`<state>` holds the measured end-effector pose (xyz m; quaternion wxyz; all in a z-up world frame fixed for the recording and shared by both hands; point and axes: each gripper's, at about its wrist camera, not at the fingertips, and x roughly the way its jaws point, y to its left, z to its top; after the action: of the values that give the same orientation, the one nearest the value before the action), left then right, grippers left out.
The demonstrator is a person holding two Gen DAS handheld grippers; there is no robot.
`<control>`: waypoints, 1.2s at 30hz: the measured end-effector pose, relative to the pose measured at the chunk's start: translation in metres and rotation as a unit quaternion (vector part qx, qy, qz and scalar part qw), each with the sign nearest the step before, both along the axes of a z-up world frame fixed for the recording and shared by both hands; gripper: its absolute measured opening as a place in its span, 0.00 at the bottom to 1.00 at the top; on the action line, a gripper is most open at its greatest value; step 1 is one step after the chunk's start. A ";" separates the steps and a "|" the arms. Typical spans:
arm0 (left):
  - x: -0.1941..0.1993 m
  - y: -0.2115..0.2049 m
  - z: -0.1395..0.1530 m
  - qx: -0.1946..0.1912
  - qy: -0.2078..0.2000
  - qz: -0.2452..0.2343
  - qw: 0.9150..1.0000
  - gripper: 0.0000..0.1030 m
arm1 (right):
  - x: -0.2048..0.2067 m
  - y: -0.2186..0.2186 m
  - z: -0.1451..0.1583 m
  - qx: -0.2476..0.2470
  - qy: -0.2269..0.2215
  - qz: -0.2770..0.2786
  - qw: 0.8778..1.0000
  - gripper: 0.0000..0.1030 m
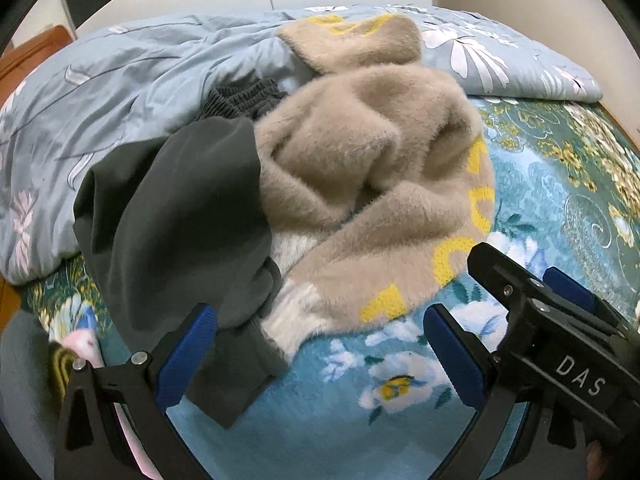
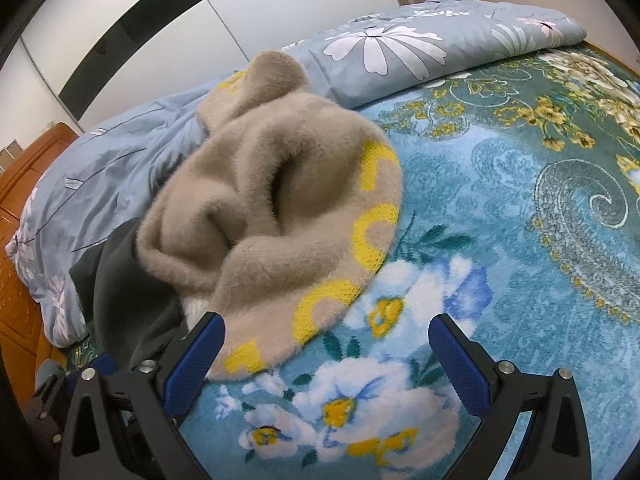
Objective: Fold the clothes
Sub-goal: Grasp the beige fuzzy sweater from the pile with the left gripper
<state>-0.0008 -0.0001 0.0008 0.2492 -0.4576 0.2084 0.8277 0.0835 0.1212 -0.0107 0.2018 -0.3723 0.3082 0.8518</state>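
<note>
A fluffy beige sweater [image 1: 360,168] with yellow letters lies crumpled on the bed, partly over a dark grey garment [image 1: 172,216] with an elastic waistband. My left gripper [image 1: 320,320] is open and empty, just in front of the sweater's near hem and the grey cloth's edge. My right gripper [image 2: 326,332] is open and empty, its left finger beside the sweater's [image 2: 272,208] lettered hem. The right gripper also shows in the left wrist view [image 1: 532,292] at the right. The grey garment [image 2: 120,280] lies at the left under the sweater.
The bed has a teal floral blanket [image 1: 540,184]. A crumpled light blue floral quilt [image 1: 100,100] lies along the far side and left. A wooden headboard [image 2: 20,208] stands at the left, a white wardrobe [image 2: 200,12] behind.
</note>
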 end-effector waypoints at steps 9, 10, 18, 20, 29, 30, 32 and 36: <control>-0.010 -0.005 0.012 -0.029 0.026 -0.041 0.998 1.00 | 0.000 0.006 -0.005 -0.017 -0.005 -0.005 1.000 1.00; -0.011 -0.005 0.014 -0.032 0.031 -0.045 0.998 1.00 | 0.001 0.007 -0.006 -0.018 -0.006 -0.007 1.000 1.00; -0.038 0.022 0.038 -0.017 0.051 -0.064 0.997 1.00 | 0.008 0.014 -0.006 -0.024 -0.006 -0.028 0.999 1.00; -0.047 0.038 0.036 -0.025 0.051 -0.070 0.996 1.00 | 0.011 0.017 -0.007 -0.024 -0.008 -0.036 0.999 1.00; -0.061 0.099 -0.002 -0.154 0.133 -0.109 0.973 0.78 | 0.041 0.033 -0.004 -0.046 -0.003 -0.087 0.995 1.00; -0.068 0.102 -0.008 -0.173 0.131 -0.103 0.971 0.63 | 0.044 0.034 -0.004 -0.048 -0.005 -0.089 0.995 1.00; -0.079 0.103 -0.007 -0.167 0.109 -0.089 0.976 0.40 | 0.047 0.033 -0.001 -0.040 -0.006 -0.089 0.995 1.00; -0.080 0.099 0.013 -0.097 0.064 -0.073 0.990 0.07 | 0.057 0.034 0.006 -0.027 -0.002 -0.096 0.995 1.00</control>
<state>-0.0812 0.0987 0.0140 0.2495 -0.4091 0.3366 0.8106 0.1410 0.1548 -0.0049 0.2734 -0.3477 0.3648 0.8193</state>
